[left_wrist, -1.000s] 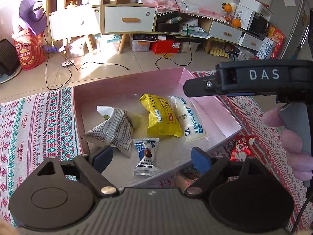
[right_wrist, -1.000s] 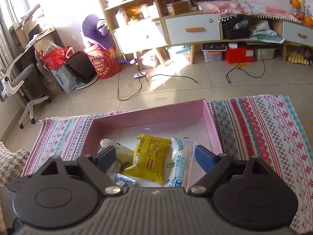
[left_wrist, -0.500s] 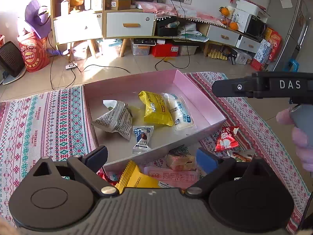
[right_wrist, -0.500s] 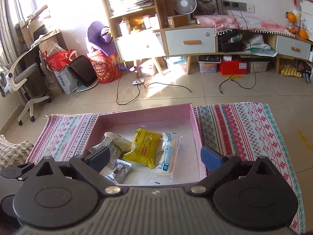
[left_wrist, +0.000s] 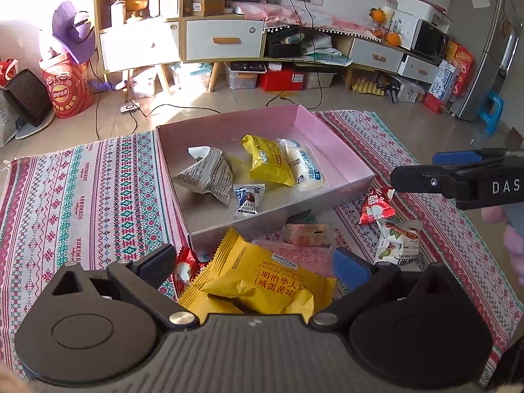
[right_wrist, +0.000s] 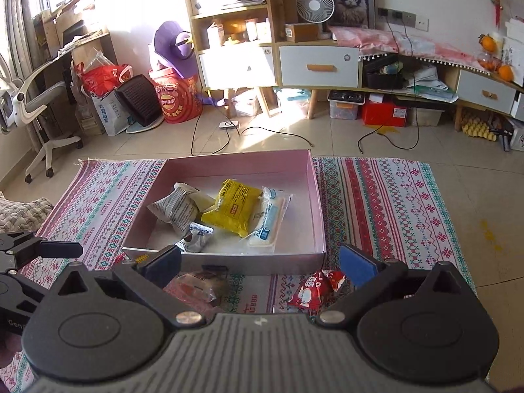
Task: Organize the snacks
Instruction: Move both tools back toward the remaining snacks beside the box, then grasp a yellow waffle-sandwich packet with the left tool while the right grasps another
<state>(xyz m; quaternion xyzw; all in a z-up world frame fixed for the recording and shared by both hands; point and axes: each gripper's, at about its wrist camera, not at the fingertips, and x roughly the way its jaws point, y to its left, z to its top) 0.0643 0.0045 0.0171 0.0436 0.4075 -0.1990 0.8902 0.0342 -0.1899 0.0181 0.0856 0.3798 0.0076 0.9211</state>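
Left wrist view: the left tool (left_wrist: 253, 267), jaws opening and empty, hangs directly over the yellow waffle packet (left_wrist: 262, 281) lying crosswise just outside the pink box (left_wrist: 327, 131).

Right wrist view: the right tool (right_wrist: 260, 262), jaws also opening and empty, has the red packet (right_wrist: 314, 290) just ahead, right of centre.

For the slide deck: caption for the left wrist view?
Open left hand-held gripper above loose snacks beside pink box holding four packets.

Yellow packet (left_wrist: 262, 281): "WAFFLE SANDWICH", "B2020012226231"
Right gripper (left_wrist: 475, 183): "DAS"
Rug (left_wrist: 82, 196): "HANDMADE"
Small blue-and-white wrapper (left_wrist: 248, 200): "TRUFFLE CHOCOLATE", partly legible
Brown box on shelf (left_wrist: 208, 6): "5009"
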